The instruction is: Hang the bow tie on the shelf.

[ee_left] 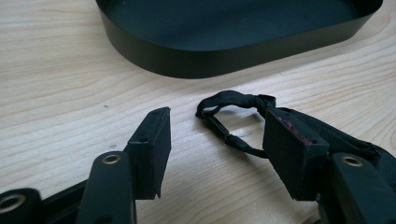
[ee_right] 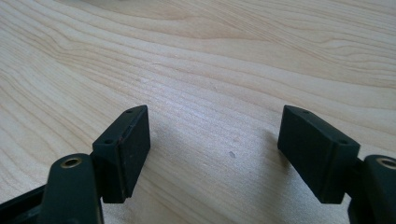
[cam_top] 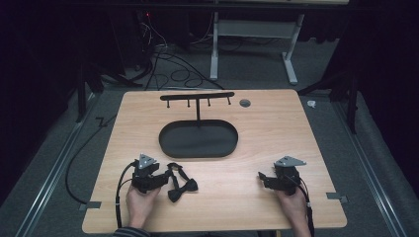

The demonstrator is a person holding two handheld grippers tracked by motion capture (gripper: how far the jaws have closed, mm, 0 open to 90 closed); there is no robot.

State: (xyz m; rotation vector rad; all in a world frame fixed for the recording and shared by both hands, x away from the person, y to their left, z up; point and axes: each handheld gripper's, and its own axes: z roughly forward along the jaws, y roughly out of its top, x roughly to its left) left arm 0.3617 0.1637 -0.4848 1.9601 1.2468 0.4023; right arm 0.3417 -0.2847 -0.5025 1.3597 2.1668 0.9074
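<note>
The black bow tie lies flat on the bench, toward seven o'clock of the bench's middle and just at five o'clock of the left gripper. Its thin strap loop trails ahead of the bow toward the tray. In the left gripper view the jaws stand spread, with the strap on the wood between them and the bow just beside the right-hand jaw; whether that jaw touches the fabric I cannot tell. Nothing is pinched yet, so by my reading the work is at its very start: the bow tie has still to be grasped, lifted and carried (most likely to the stand, though that is a guess).

The right gripper rests at about five o'clock of the bench's middle, well apart from the bow tie, its jaws spread over bare wood.

At the bench's centre sits an oval black tray, nothing in it, from whose far edge rises a post with a hook bar carrying four small pegs, all bare. A small grey round insert sits at one o'clock.

The bench is pale wood grain, clean. Around it lie grey carpet, loose cables and a white desk frame at twelve o'clock, with dark surroundings.
</note>
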